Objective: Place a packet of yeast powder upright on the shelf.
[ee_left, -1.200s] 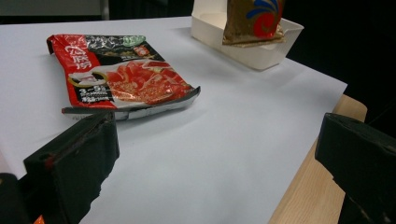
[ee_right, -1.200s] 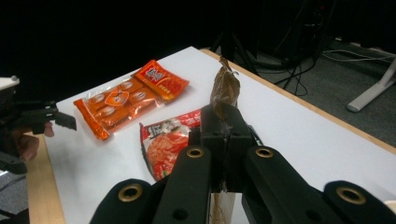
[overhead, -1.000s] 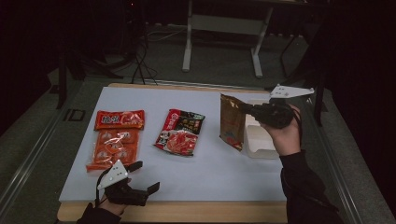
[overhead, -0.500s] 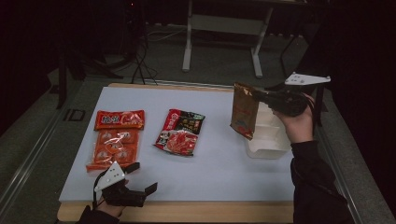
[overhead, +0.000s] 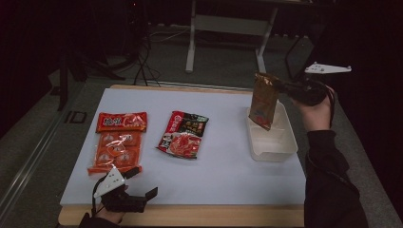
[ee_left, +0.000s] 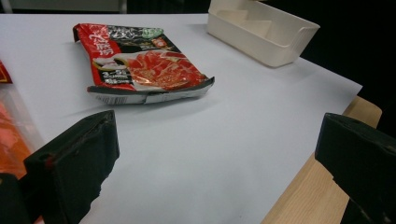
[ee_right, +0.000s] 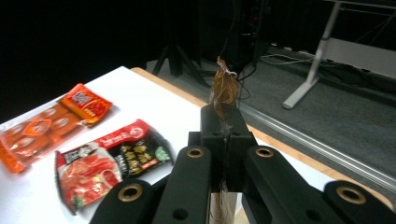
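Observation:
My right gripper [overhead: 286,88] is shut on the upper edge of a brown foil packet [overhead: 263,100], which hangs in the air above the far end of a white plastic bin [overhead: 275,145]. In the right gripper view the packet's crinkled edge [ee_right: 224,88] pokes up between the closed jaws. My left gripper [overhead: 142,183] rests low at the table's near left edge, jaws open and empty; both of its fingers [ee_left: 74,168] frame bare white table. A red and black sauce packet [overhead: 184,134] [ee_left: 140,65] lies flat mid-table. An orange multi-pack [overhead: 118,140] lies at the left.
The white sheet covers a wooden table [overhead: 199,216] whose bare rim shows along the near edge. Beyond the far edge are a dark floor, cables and a metal desk frame [overhead: 192,42]. A person's dark sleeve [overhead: 332,185] comes in at the right.
My right gripper has carried the brown packet up and to the right, from beside the bin's left wall to above its far end. The left gripper has stayed put.

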